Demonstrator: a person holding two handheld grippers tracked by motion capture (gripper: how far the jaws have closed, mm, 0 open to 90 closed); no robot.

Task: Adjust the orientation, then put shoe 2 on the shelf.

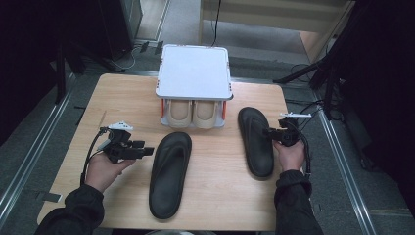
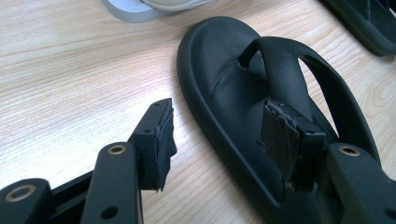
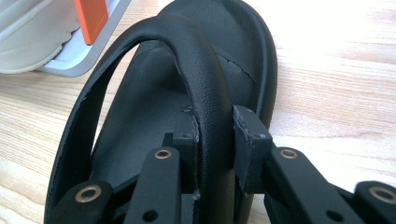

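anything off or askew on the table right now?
Nothing damaged or spilled. The two black flip-flops aren't paired: the left flip-flop lies slanted mid-table, the right flip-flop sits apart and farther back, its strap between the right tongs.

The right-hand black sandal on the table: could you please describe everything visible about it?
The right-hand black sandal is a matte, rubbery-looking flip-flop with a Y-shaped strap. It lies sole-down on the wooden table, toe towards the shoe rack, apart from the other sandal. The right tool grips its strap.
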